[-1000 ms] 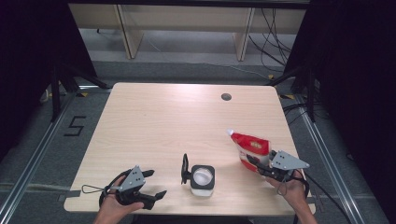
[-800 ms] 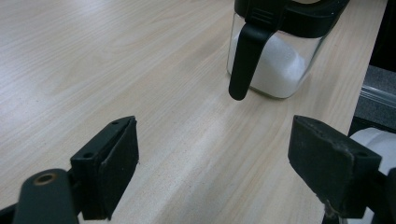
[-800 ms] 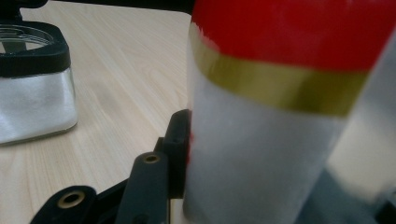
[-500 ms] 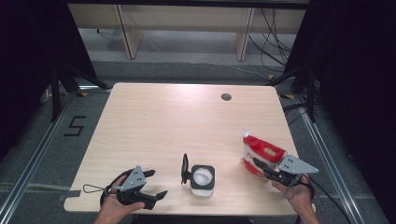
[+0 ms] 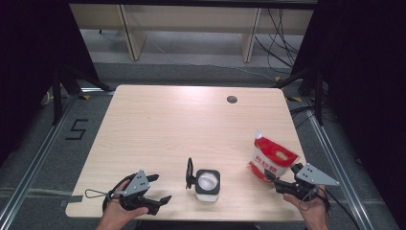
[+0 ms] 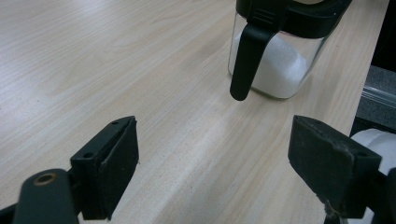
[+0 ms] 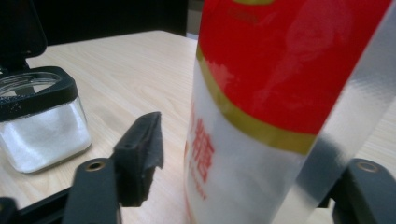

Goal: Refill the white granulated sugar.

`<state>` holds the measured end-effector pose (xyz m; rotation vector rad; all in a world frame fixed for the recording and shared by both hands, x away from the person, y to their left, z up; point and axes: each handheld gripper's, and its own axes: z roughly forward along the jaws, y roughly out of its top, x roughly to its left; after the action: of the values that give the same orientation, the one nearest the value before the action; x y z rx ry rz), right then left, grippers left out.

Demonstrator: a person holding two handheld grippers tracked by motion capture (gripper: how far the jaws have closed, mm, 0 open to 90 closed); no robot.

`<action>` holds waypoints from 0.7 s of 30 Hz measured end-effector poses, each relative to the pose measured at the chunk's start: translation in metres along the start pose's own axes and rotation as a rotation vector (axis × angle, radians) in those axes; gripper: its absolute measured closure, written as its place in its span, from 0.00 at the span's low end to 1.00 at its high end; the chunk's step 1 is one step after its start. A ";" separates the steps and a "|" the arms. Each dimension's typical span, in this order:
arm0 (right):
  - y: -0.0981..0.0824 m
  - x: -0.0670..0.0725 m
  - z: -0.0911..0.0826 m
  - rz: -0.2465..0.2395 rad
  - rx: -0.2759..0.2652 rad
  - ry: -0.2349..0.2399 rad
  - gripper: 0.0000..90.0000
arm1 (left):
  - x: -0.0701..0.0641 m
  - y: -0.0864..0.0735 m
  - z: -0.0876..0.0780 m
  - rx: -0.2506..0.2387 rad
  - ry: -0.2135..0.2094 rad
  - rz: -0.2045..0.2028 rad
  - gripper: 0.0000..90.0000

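Shifted toward the table's right edge since a second ago: right gripper (image 5: 282, 182), along with the red-and-white bag (image 5: 271, 160), now standing upright near that edge instead of leaning between the jaws. Jaws just opened; left pad (image 7: 140, 156) clear of the bag's side in the right gripper view, with a sliver of tabletop between pad and bag, the other jaw largely hidden behind the bag's clear seam, so contact on that side cannot be told. Bag still between the jaws, resting on the wooden table (image 5: 191, 124), red upper part with a gold band, white lower part with red characters.

Unmoved over the same second: left gripper (image 5: 160, 191), held by the left hand (image 5: 117, 211) at the table's near left corner. Jaws wide apart with nothing but bare tabletop between them in the left gripper view, pads (image 6: 116, 163) well separated.

Between the two grippers, near the front edge: glass jar (image 5: 207, 184) with a black rim, holding white grains, its lid flipped open and standing up at the left side. Seen from the left gripper, black lid tab (image 6: 247, 56) hanging down the jar's front. Farther back on the table, a small dark round hole (image 5: 232, 99) near the far edge.
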<state>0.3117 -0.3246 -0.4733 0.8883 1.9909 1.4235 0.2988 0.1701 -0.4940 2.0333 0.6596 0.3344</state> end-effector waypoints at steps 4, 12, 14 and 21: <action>0.000 0.008 -0.006 0.028 0.020 -0.040 0.34 | 0.000 0.000 0.000 -0.004 0.001 -0.007 0.18; -0.006 0.016 -0.020 0.045 0.082 -0.087 0.31 | 0.001 0.000 0.000 0.002 0.001 0.006 0.18; -0.007 0.020 -0.024 0.060 0.095 -0.101 0.31 | 0.001 0.000 -0.001 0.006 0.005 0.010 0.18; -0.010 0.029 -0.033 0.066 0.129 -0.135 0.28 | 0.001 0.000 -0.001 -0.001 0.003 0.003 0.18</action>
<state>0.2670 -0.3247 -0.4739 1.0865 1.9845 1.2460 0.2997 0.1713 -0.4936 2.0334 0.6584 0.3395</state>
